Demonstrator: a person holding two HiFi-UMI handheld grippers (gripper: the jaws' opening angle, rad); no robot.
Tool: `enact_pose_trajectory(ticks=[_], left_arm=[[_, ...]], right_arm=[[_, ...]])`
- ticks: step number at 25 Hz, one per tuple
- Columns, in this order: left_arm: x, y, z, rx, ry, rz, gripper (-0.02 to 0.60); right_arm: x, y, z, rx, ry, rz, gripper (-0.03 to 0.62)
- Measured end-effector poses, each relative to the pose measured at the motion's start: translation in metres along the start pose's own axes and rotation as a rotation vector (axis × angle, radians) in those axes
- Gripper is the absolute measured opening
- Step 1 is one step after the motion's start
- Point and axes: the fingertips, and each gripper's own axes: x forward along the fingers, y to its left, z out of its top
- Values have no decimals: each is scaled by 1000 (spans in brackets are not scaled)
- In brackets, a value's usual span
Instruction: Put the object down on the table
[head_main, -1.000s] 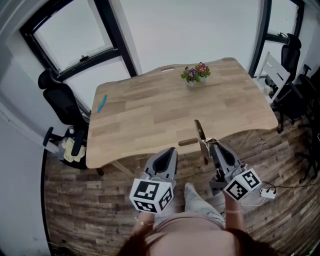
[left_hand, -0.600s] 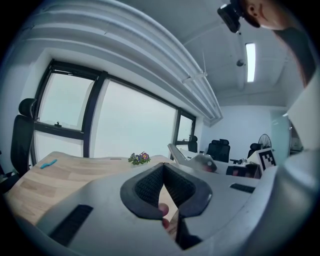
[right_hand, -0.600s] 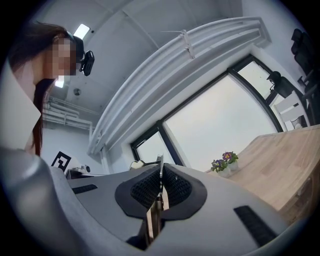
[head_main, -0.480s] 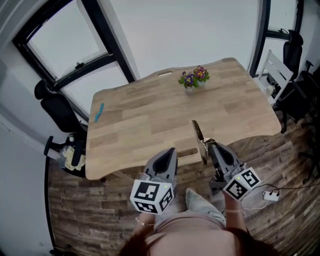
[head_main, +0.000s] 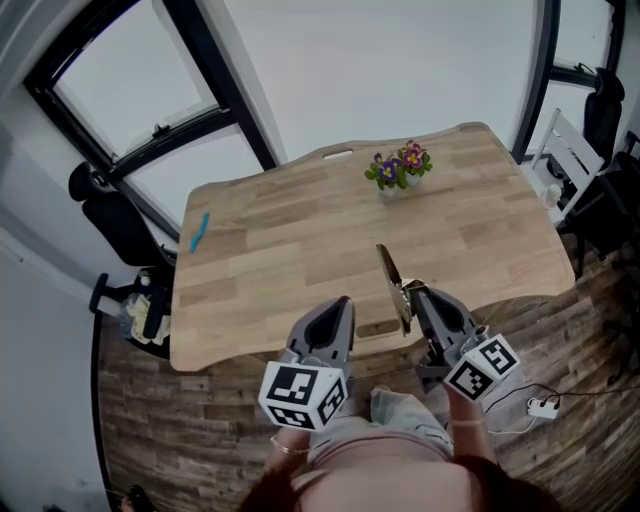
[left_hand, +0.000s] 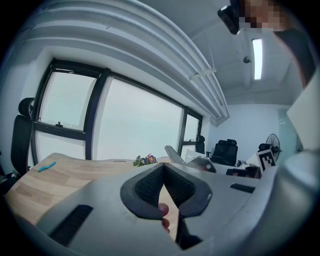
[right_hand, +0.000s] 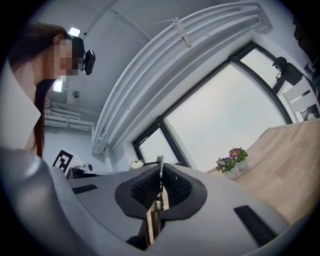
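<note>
Thin flat tool (head_main: 391, 280), brownish, sits in the right gripper (head_main: 418, 292), whose fingers are clamped tight on its near end. The blade sticks out away from the person, over the near edge of the worktop (head_main: 300, 240); can't tell if it touches the wood. In the right gripper view the tool (right_hand: 160, 172) stands edge-on between the fingers (right_hand: 145, 187). Left gripper (head_main: 343, 303) is just left of it, over the same near edge, with its fingers closed tip to tip and nothing between them; the left gripper view shows the pads (left_hand: 150, 185) meeting. Flower pot (head_main: 399, 168) with purple and pink blooms at far right of worktop, well apart from the tool. Small blue thing (head_main: 200, 232) at left edge. Black office chair (head_main: 110, 215) left of the worktop, white chair (head_main: 570, 150) far right, wood-plank floor (head_main: 180, 410).
</note>
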Motion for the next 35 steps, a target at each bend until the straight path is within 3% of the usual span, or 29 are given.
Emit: enact_pose_trajectory(ticks=[11,24,35], left_arm=[[25,26,9,-10,2,25,0],[68,69,35,9,-7,-42,0],[90,101,38,2,-1,-92,0]], right_arm=[[49,-13,-10,7,49,52,2],[100,-33,-19,-23,72,9,2],[135,-51,-46,-108,156,-27,2]])
